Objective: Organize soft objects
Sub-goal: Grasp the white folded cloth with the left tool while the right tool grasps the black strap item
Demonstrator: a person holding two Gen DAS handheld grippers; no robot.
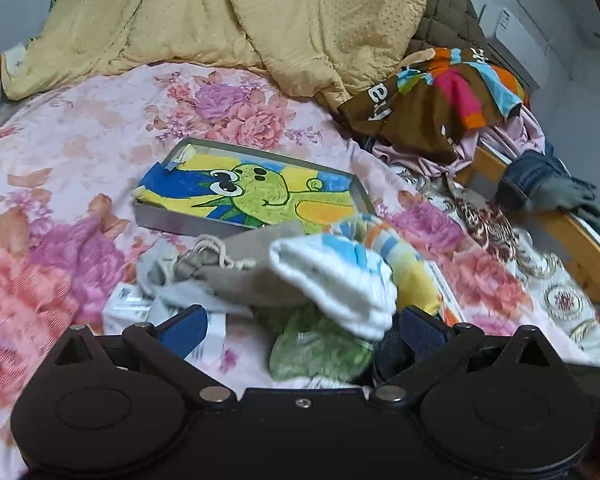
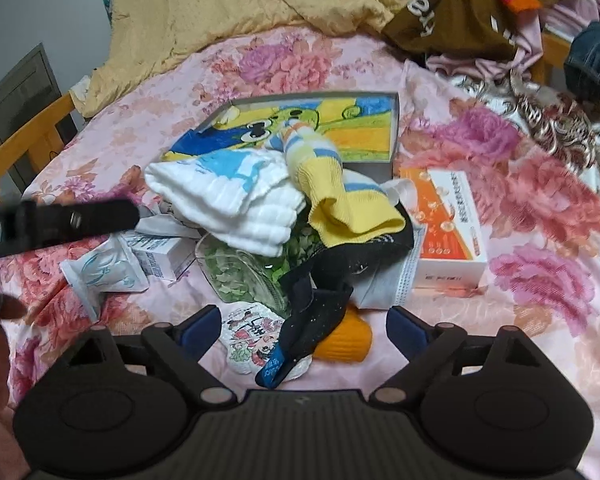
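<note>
Socks and small cloths lie heaped on the flowered bedspread (image 2: 540, 208), just in front of the shallow grey box (image 2: 394, 160) with the green cartoon lining. A white towel (image 2: 236, 200) tops the heap, touching a yellow striped sock (image 2: 340, 204) whose toe end reaches into the box. Below the sock, a black sock (image 2: 320, 312) trails toward the camera over an orange knit piece (image 2: 348, 340).

The right gripper (image 2: 300, 330) hovers with its jaws spread wide; the black sock's end and the orange piece lie between the blue fingers (image 2: 198, 330), but neither pad presses on them. The left gripper (image 1: 300, 328) also stands open, gripping nothing, with the white towel's edge (image 1: 340, 280) near its right-side finger; from the right wrist camera only its dark side shows.

Motion blur smears the heap in the left view. A clear bag of green pieces (image 2: 244, 272) sits half buried under the towel, the orange-and-white carton (image 2: 448, 232) beside the box bears unreadable print, and the clothes beyond the box are cut off by the frame.
</note>
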